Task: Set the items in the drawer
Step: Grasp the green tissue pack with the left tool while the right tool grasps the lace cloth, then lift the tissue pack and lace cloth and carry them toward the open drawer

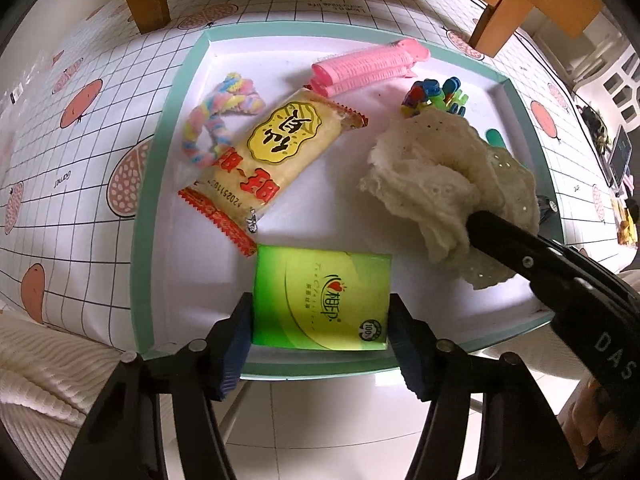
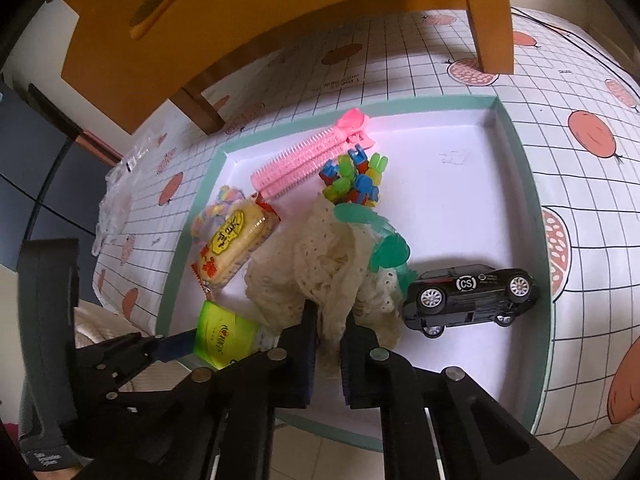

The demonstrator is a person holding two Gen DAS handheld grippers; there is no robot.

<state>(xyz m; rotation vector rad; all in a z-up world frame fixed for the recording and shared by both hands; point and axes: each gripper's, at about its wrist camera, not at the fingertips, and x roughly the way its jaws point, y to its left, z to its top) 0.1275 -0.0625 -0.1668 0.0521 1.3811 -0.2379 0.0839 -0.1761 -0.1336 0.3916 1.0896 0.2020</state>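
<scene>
On the bench's gridded cloth sits a shallow drawer (image 1: 144,240) with a green rim and a white floor, and everything lies inside it. Near its left wall a pastel braided hair tie (image 1: 218,120) curls beside a yellow snack packet (image 1: 276,152) that lies at a slant. At the near edge my left gripper (image 1: 320,320) has its jaws on either side of a green tissue pack (image 1: 322,300), the blue pads against the pack's two sides. Toward the far edge lies a pink hair roller clip (image 1: 368,66), with a heap of small coloured plastic clips (image 1: 436,96) just right of it. My right gripper (image 2: 328,344) has its jaws pressed together, pinching a fold of the cream lace cloth (image 2: 320,264), which is bunched over a green plastic piece (image 2: 390,250). A black toy car (image 2: 470,298) rests on its side near the drawer's right wall.
</scene>
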